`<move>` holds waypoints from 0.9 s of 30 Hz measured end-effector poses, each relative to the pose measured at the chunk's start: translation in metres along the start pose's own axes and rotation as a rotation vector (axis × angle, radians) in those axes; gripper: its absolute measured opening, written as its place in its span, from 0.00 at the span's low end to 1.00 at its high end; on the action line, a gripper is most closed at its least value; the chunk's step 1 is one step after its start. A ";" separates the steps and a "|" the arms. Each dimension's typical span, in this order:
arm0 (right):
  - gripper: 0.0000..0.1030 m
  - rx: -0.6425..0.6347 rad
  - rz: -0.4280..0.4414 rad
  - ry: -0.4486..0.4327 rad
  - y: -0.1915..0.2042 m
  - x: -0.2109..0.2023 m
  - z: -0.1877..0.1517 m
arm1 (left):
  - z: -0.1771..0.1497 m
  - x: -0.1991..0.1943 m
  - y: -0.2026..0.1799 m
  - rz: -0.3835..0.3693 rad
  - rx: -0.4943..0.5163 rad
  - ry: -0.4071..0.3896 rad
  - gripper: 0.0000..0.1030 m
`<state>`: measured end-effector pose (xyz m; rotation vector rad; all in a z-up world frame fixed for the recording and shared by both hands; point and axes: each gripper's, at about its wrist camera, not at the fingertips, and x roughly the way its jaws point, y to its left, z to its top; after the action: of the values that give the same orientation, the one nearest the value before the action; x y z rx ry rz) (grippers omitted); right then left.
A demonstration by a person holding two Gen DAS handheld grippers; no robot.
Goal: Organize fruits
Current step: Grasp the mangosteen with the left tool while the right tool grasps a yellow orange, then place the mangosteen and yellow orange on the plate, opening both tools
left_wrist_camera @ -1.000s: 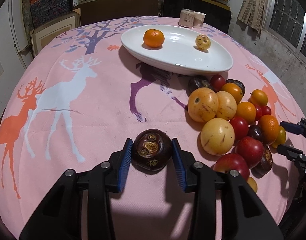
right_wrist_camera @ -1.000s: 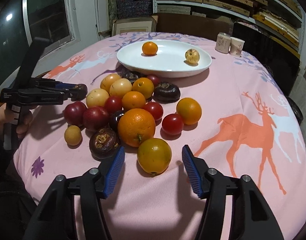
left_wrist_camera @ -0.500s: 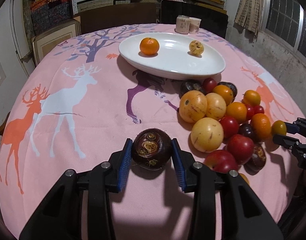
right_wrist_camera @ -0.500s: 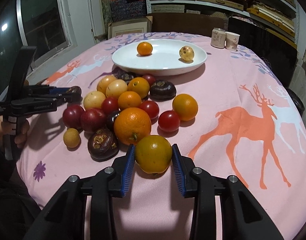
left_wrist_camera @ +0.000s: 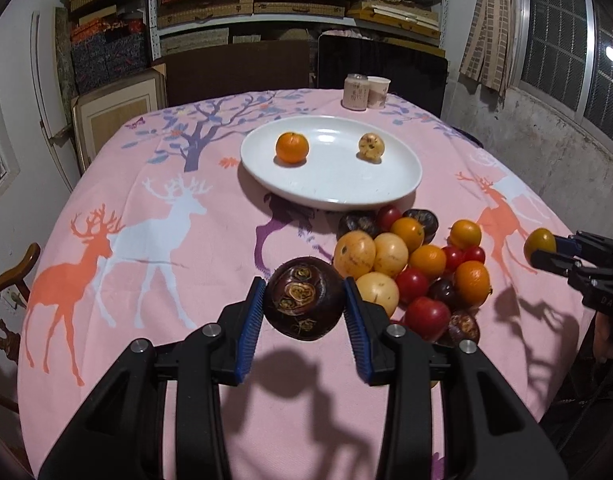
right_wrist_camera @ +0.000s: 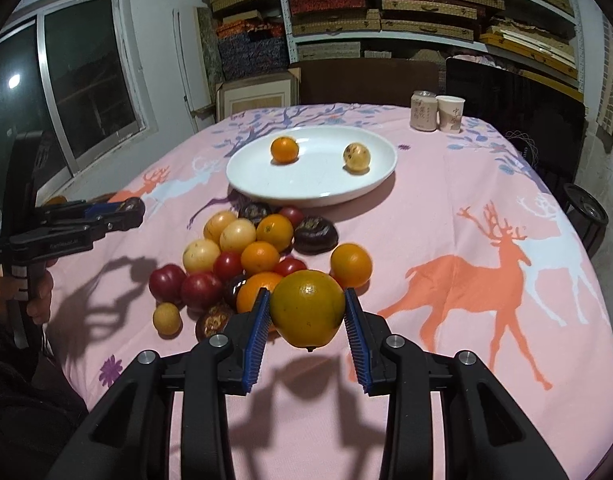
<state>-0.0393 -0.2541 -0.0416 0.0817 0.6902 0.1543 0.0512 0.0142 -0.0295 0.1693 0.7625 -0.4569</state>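
In the left wrist view, the left gripper [left_wrist_camera: 304,306] is clamped on a dark purple fruit [left_wrist_camera: 304,303], its blue pads [left_wrist_camera: 251,326] pressed against both sides, and the fruit hangs clear of the pink tablecloth [left_wrist_camera: 154,240] with its shadow below. Straight ahead of the jaws and a little to their right sits the white plate [left_wrist_camera: 334,198], holding a small orange [left_wrist_camera: 292,147] and a pale spotted fruit [left_wrist_camera: 371,145]. The pile of loose fruit [left_wrist_camera: 410,268] lies just right of the jaws, between the gripper and the plate's near rim. At the right edge the right gripper [left_wrist_camera: 546,249] shows with a yellow-orange fruit [left_wrist_camera: 539,241] at its tips.

In the right wrist view, the right gripper [right_wrist_camera: 307,314] is clamped on that yellow-orange fruit [right_wrist_camera: 307,308], lifted off the cloth. Its jaws have just been closing, and the fruit sits between them. The plate [right_wrist_camera: 306,196] lies directly ahead, beyond the pile [right_wrist_camera: 246,256], which spreads ahead and to the left. The left gripper [right_wrist_camera: 126,210] appears at the left edge, held by a hand [right_wrist_camera: 34,292], level with the plate's near side.

Both grippers look about equally far from the plate. The left one has bare cloth ahead; the right one would likely have to carry its fruit over the pile.
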 end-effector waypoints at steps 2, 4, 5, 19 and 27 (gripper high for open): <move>0.36 0.020 -0.006 -0.023 -0.008 -0.007 0.010 | 0.008 -0.001 -0.004 -0.003 0.010 -0.006 0.37; 0.36 0.034 -0.003 -0.051 -0.016 -0.013 0.024 | 0.020 -0.001 -0.009 -0.007 0.023 -0.016 0.37; 0.36 0.035 -0.002 -0.063 -0.018 -0.013 0.031 | 0.026 0.000 -0.011 -0.007 0.031 -0.021 0.37; 0.36 0.015 0.054 0.081 -0.001 0.133 0.132 | 0.123 0.136 0.015 -0.025 -0.060 0.088 0.37; 0.37 -0.048 0.018 0.163 0.012 0.214 0.152 | 0.141 0.201 0.027 0.031 -0.053 0.172 0.37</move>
<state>0.2197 -0.2094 -0.0575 0.0296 0.8476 0.1959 0.2785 -0.0735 -0.0698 0.1726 0.9380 -0.3955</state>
